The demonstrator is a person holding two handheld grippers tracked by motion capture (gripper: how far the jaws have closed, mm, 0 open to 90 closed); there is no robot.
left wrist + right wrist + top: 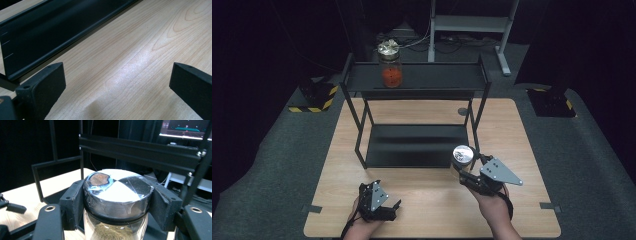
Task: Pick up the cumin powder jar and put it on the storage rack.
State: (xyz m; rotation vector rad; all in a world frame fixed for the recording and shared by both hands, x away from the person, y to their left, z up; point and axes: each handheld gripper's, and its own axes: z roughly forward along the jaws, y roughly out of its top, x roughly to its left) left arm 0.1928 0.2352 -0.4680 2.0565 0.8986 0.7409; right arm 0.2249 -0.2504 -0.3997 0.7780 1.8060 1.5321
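The left gripper [396, 205] lay low on the table [432, 210] at about 7 o'clock, held in a hand [362, 226]. Its jaws stood wide apart with only bare wood between them; the left gripper view showed the rack's lower tray edge [50, 37] just beyond.

The black rack [414, 80] stood at the table's centre and 12 o'clock side. A jar of orange contents [390, 64] stood upright on its top shelf, toward 11 o'clock.

The right gripper [464, 176] sat at about 4 o'clock, just beside the rack's front right leg. Its jaws were closed on a second jar [117, 195] just under its silver lid [117, 187], pads [72, 202] touching both sides. That jar was upright, with brownish contents visible through the glass.
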